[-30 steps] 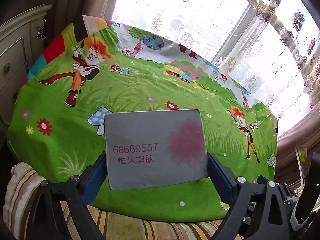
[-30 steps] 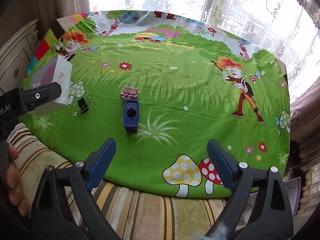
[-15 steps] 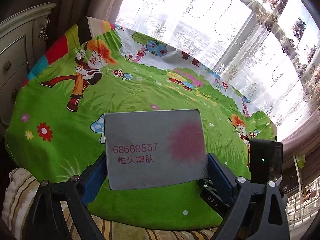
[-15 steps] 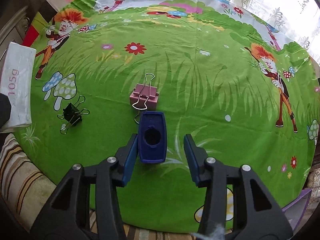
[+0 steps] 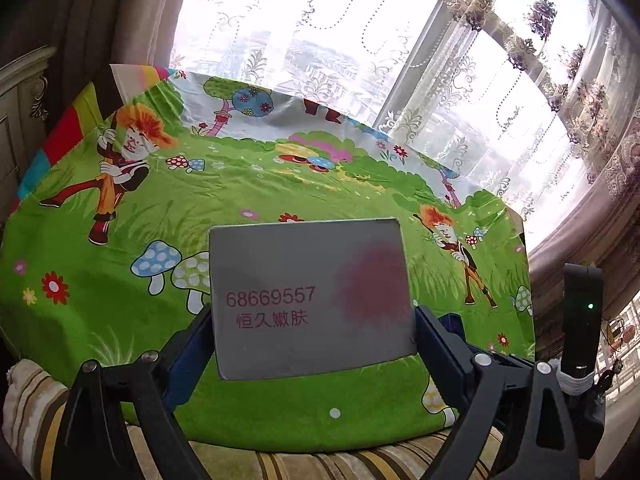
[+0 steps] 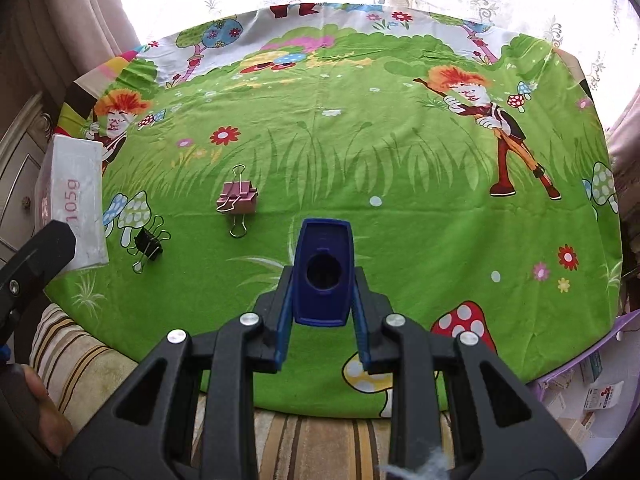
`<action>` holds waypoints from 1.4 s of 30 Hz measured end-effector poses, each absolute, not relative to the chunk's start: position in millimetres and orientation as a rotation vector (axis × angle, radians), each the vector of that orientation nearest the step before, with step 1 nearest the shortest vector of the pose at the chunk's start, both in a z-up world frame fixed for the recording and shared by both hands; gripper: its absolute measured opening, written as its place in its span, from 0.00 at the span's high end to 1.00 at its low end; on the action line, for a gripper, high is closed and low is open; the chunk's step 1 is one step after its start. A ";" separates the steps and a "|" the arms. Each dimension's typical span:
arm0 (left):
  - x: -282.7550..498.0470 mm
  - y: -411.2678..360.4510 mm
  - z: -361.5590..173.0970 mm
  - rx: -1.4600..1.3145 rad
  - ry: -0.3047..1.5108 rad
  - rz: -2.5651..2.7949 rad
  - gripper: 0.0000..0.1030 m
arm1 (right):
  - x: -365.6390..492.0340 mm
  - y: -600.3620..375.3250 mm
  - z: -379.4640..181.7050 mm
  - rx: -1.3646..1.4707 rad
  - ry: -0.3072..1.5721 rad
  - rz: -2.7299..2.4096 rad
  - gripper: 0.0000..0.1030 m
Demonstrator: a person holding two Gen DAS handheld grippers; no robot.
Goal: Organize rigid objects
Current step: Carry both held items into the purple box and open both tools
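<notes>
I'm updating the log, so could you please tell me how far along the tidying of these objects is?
Nothing looks sorted yet. In hand: the left gripper is clamped on the grey box, and the right gripper is closed on the blue sharpener. Left on the green cloth: the pink binder clip and the black binder clip, both untouched.

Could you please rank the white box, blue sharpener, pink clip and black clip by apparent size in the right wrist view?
1. White box, partly cut off.
2. Blue sharpener, though it sits nearest the camera, so this is unsure.
3. Pink clip.
4. Black clip.
</notes>
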State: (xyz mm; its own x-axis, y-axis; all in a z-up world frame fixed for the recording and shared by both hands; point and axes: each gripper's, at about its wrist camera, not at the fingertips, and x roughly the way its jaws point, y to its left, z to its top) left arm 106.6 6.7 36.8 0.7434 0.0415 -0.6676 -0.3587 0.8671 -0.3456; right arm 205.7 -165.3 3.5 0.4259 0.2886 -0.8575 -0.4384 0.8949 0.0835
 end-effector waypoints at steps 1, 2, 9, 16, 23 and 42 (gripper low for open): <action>106.8 4.6 37.2 -0.475 0.705 0.223 0.08 | 203.1 -169.5 6.3 -0.156 1.027 0.452 0.71; 107.1 2.1 37.7 -0.467 0.706 0.217 0.08 | 200.3 -174.0 9.6 -0.152 1.016 0.443 0.71; 108.5 -20.1 41.2 -0.417 0.722 0.165 0.08 | 176.1 -205.0 29.9 -0.129 0.948 0.411 0.71; 106.9 -47.7 47.8 -0.367 0.730 0.105 0.08 | 157.7 -240.2 42.1 -0.085 0.932 0.404 0.71; 105.6 -68.9 52.2 -0.361 0.747 0.038 0.08 | 143.7 -272.4 46.6 -0.048 0.926 0.385 0.71; 99.6 -156.3 60.6 -0.308 0.842 -0.169 0.08 | 112.4 -380.0 56.0 0.050 0.882 0.274 0.70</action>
